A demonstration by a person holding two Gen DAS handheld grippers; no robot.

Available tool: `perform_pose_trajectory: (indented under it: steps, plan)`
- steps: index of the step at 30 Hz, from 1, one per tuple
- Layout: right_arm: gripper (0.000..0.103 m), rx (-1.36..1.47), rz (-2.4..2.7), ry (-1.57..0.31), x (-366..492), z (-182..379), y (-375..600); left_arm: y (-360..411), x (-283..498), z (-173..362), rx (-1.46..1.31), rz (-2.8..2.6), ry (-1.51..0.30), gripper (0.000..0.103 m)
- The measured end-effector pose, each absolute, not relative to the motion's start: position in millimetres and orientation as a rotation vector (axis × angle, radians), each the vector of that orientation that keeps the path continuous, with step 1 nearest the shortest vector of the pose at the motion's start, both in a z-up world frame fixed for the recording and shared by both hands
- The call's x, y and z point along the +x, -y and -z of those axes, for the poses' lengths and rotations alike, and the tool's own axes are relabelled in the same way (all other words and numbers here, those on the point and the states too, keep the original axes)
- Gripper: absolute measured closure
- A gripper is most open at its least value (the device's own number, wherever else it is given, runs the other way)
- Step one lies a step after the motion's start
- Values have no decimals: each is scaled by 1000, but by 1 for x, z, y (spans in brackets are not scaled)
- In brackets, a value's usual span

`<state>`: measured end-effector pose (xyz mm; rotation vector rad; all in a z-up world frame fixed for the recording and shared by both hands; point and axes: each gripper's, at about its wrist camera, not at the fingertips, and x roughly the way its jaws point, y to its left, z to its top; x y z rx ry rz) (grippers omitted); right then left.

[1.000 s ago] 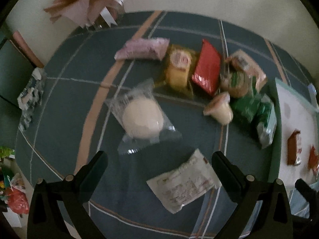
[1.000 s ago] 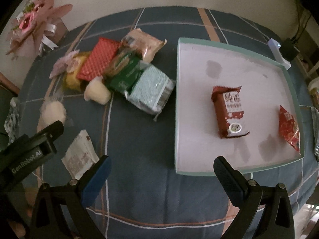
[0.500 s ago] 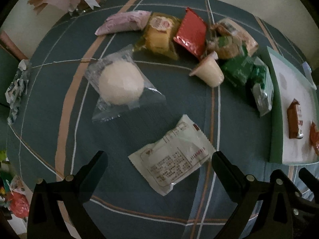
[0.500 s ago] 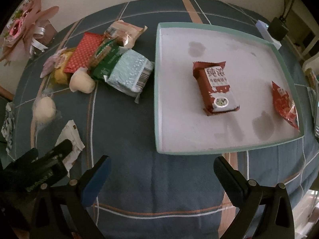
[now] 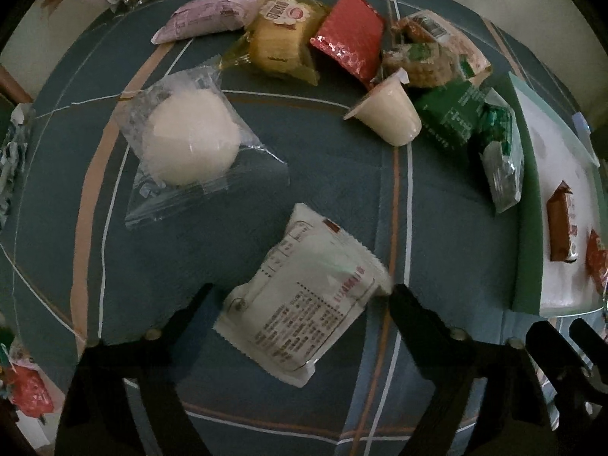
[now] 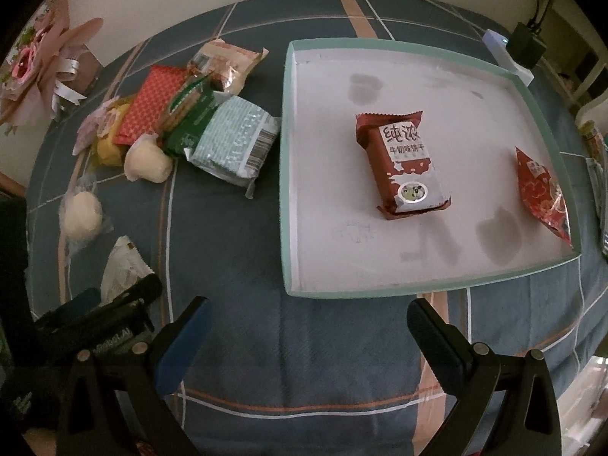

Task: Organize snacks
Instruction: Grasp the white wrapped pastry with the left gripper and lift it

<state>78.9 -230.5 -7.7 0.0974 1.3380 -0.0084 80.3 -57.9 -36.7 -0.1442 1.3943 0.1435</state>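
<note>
A white printed snack packet (image 5: 304,266) lies on the blue checked tablecloth, between the fingers of my left gripper (image 5: 300,296). The jaws are closing: the right fingertip (image 5: 399,296) touches the packet's corner, while the left one stands clear of it. The same packet (image 6: 121,266) shows in the right wrist view, under the left gripper (image 6: 114,315). My right gripper (image 6: 309,319) hangs open over bare cloth just in front of the teal-rimmed tray (image 6: 288,152). In the tray lie a brown biscuit pack (image 6: 402,163) and a red packet (image 6: 543,193).
Beyond the white packet lie a round bun in clear wrap (image 5: 190,144), a jelly cup (image 5: 391,117), a yellow cake (image 5: 281,38), a red pack (image 5: 349,41), a pink pack (image 5: 209,15) and green packs (image 5: 452,117). A bouquet (image 6: 41,60) stands far left.
My left gripper has come down over the white packet, which now sits between its fingers, and the jaws have narrowed. The right gripper drifted slightly; the tray sits more central in its view.
</note>
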Motion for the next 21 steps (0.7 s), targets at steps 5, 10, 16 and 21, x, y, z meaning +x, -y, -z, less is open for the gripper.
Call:
perform_pose_trajectory:
  steps: [5,10,16,21]
  plan:
    - [0,105,11,-1338,83,4,229,56,82,35,-145,-139,-1385,25]
    - [0,113,11,-1335,84,2,229,60,82,28,-151,-140,-1372,31]
    - [0,131,12,-1335,84,-4,235,52,90,12,-159,-137,-1349,44]
    - [0,141,9,-1329,85,-11,239,48,95,7,-187,-143,-1338,47]
